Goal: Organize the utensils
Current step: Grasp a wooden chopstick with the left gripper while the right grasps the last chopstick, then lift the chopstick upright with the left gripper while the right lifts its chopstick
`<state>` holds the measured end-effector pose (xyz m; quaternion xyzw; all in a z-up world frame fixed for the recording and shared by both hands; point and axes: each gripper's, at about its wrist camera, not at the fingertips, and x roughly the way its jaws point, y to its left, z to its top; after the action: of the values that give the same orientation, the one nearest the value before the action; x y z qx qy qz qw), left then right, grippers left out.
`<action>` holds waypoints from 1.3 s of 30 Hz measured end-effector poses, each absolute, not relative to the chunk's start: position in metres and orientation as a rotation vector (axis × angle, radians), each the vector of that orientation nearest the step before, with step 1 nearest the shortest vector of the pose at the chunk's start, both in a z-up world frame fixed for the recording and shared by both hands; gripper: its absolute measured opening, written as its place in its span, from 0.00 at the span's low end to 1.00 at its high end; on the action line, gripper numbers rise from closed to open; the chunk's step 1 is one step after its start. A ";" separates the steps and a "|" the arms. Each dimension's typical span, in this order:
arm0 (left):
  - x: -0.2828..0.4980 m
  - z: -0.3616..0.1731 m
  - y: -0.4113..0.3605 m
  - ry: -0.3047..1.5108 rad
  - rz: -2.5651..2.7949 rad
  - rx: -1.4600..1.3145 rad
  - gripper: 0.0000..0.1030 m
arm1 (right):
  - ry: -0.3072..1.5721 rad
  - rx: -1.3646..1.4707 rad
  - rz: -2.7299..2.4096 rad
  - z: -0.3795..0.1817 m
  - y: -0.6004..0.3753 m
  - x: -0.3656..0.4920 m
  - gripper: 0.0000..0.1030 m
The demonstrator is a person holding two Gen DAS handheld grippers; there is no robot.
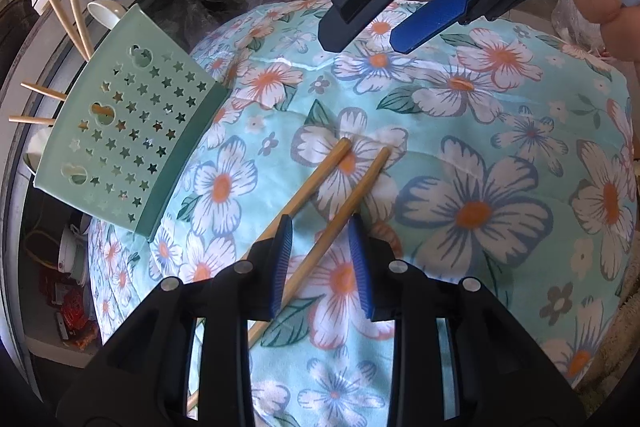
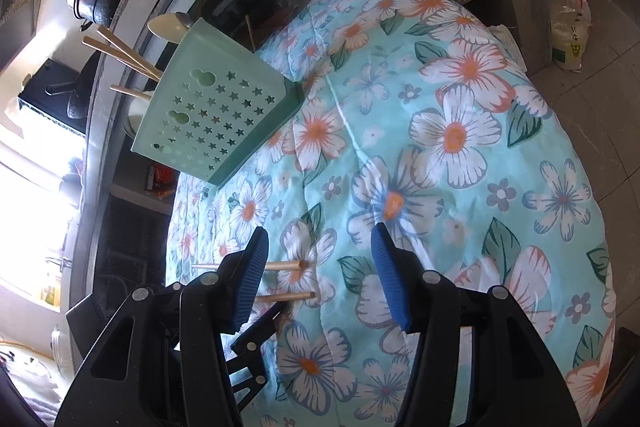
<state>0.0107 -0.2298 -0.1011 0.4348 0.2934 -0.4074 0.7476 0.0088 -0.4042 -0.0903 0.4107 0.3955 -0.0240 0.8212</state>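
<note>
Left gripper (image 1: 320, 259) is straddling one chopstick (image 1: 352, 203), jaws apart; second chopstick (image 1: 316, 179) lying at ten o'clock. Right gripper (image 2: 320, 279) is idling, jaws apart. Centre, close squarely, then lift toward holder (image 1: 132, 131).

Chopsticks (image 1: 320, 203) lie on cloth (image 1: 480, 147); holder (image 1: 132, 131) stands left.

The holder (image 1: 132, 131) hid the lower parts of its chopsticks (image 1: 76, 15) and spoon (image 1: 105, 13). The left gripper (image 1: 320, 259) covered the near ends of two loose sticks (image 1: 356, 187).
</note>
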 end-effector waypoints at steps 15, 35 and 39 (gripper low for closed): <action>0.017 -0.069 -0.213 0.638 -0.870 0.863 0.15 | 0.802 0.965 0.002 -0.090 -0.407 0.007 0.51; 0.062 -0.007 -0.167 0.575 -0.696 0.638 0.08 | 0.883 1.129 0.140 -0.116 -0.375 0.006 0.50; 0.066 -0.001 -0.161 0.568 -0.681 0.604 0.08 | 0.924 1.146 0.121 -0.129 -0.366 0.019 0.47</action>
<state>0.0665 -0.1613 -0.0005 0.2877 0.2706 -0.3243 0.8595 0.0191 -0.3659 -0.1295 0.5224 0.4211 0.0549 0.7394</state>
